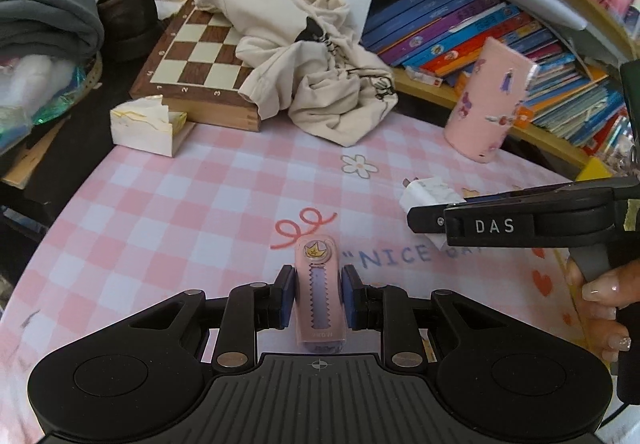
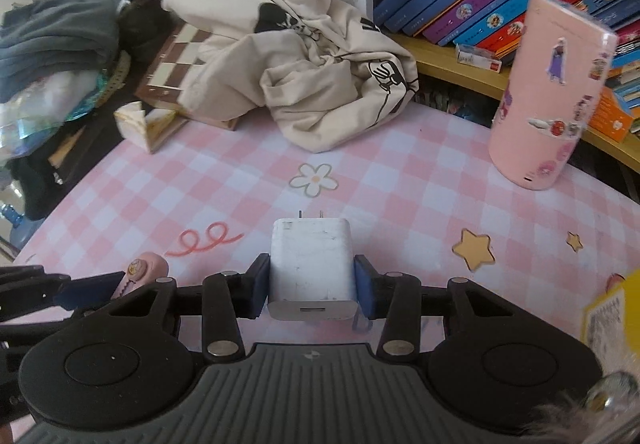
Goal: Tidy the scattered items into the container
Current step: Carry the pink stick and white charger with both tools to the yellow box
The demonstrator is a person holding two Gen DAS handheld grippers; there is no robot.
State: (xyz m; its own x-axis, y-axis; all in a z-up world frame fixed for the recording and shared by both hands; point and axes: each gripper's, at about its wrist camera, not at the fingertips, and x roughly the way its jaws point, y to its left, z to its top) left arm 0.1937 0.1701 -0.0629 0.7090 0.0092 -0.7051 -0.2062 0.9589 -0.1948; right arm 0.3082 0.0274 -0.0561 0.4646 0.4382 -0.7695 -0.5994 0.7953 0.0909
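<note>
Our left gripper point(image 1: 318, 294) has its fingers clamped on the pink clip point(image 1: 319, 292); our right gripper point(image 2: 311, 284) pinches the white charger point(image 2: 311, 270).

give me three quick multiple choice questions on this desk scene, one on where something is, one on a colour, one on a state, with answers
1. Where does the tall pink stickered cylinder container stand?
A. on the chessboard
B. on the pink checked mat, in front of the bookshelf
C. inside the cloth bag

2. What colour is the square two-pronged charger plug?
A. white
B. black
C. yellow

3. What is the left gripper doing?
A. hanging open over bare mat
B. closed on the small pink oblong case with the crown sticker
C. holding a book

Answers: 1 B, its base rests on the mat by the shelf; 2 A, its body is plain white; 3 B, both blue pads press the case's sides.
</note>
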